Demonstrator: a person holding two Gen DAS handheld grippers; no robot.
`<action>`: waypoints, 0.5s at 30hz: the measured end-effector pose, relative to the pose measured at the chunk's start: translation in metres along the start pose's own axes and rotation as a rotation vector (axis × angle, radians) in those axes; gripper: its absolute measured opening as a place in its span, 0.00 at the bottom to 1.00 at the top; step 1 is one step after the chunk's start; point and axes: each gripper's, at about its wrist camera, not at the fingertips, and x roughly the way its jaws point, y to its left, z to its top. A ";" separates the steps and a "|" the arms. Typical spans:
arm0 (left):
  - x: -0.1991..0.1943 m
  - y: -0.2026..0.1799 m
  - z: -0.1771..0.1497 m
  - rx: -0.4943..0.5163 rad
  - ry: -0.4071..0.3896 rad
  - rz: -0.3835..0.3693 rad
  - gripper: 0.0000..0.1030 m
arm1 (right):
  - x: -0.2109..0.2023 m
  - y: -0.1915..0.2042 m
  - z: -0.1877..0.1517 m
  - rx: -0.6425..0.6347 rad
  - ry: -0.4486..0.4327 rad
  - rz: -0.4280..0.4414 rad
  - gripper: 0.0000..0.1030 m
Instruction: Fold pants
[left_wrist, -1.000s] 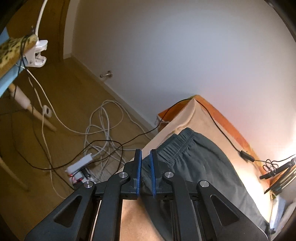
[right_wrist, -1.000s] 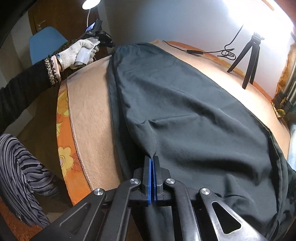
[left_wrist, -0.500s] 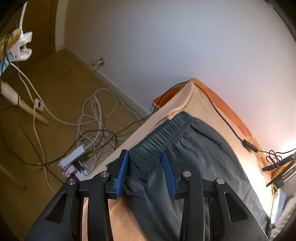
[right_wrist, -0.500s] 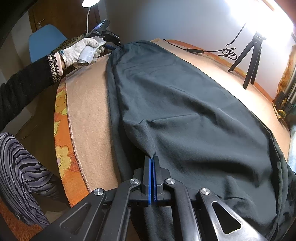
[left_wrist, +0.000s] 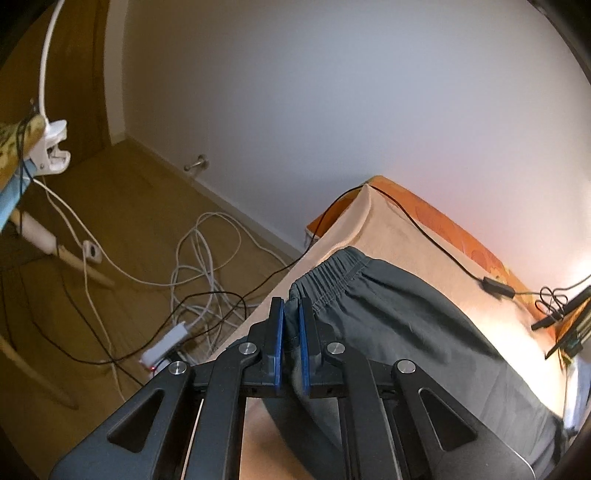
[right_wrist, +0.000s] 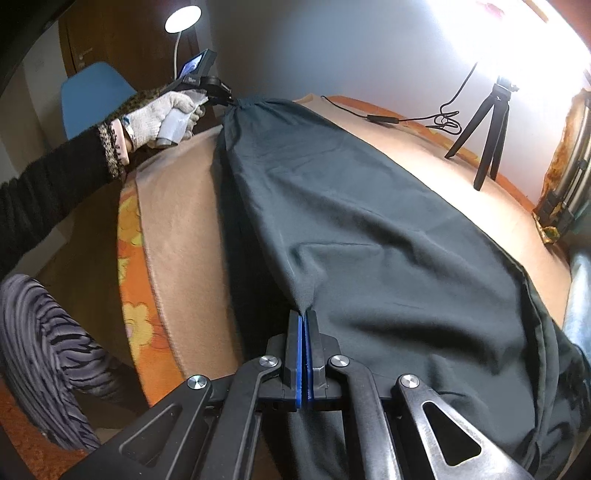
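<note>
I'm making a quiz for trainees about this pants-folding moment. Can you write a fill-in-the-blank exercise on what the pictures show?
1. The left claw grips the pants at the elastic ____.
2. The right claw is ____ on the dark fabric.
3. A small black ____ stands on the bed near the bright lamp.
4. The hand holding the left claw wears a white ____.

Missing words: waistband; shut; tripod; glove

Matt dark woven cloth pants, fuzzy beige blanket, glossy wood floor
</note>
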 end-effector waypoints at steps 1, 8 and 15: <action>-0.001 0.001 0.000 0.000 0.000 0.005 0.06 | 0.000 0.000 -0.001 0.000 0.001 0.002 0.00; 0.004 0.018 -0.005 -0.023 0.020 0.062 0.06 | 0.015 0.016 -0.012 -0.043 0.060 0.058 0.00; 0.008 0.015 -0.005 -0.026 0.066 0.071 0.15 | 0.028 -0.001 -0.013 -0.011 0.100 0.044 0.07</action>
